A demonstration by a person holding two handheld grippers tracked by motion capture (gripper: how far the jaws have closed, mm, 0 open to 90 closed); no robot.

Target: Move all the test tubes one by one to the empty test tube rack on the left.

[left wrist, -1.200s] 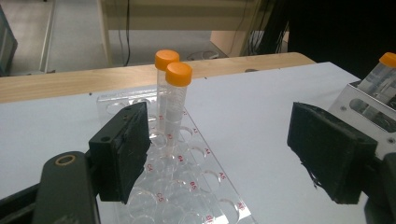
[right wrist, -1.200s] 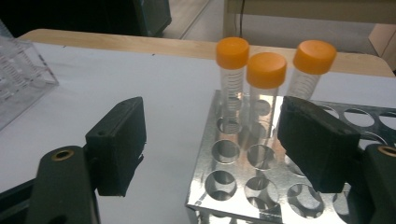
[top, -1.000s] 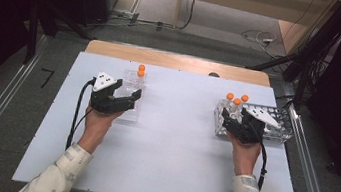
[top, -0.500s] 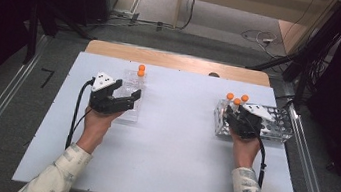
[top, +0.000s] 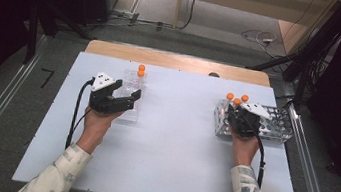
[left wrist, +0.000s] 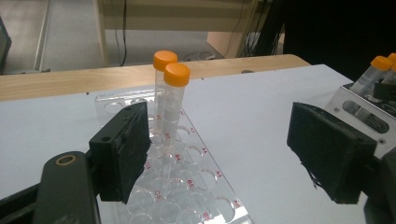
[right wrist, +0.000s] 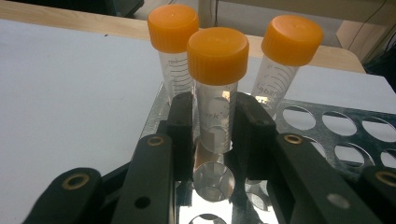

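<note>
Orange-capped tube [right wrist: 216, 88] stands in the metal rack [right wrist: 327, 126] on the worktop's [top: 171, 146] right, clamped by the right hand-held gripper [right wrist: 214, 135], probably for lifting out. Left hand-held gripper [left wrist: 229, 154], jaws apart, waits over the clear rack [left wrist: 187, 182], likely the destination.

High view: fixed above person's side, faces forward and down, far; covers whole worktop [top: 172, 141], floor beyond.
Left gripper view: rides on left gripper [top: 125, 100], low over worktop, close; looks along jaws across clear rack [left wrist: 187, 186] toward far edge; metal rack [left wrist: 364, 112] at right margin.
Right gripper view: rides on right gripper [top: 240, 117], very close; looks along jaws at tubes [right wrist: 217, 84] in metal rack.
Shared: both racks, tubes and worktop appear in high view; metal rack common to all three.
</note>
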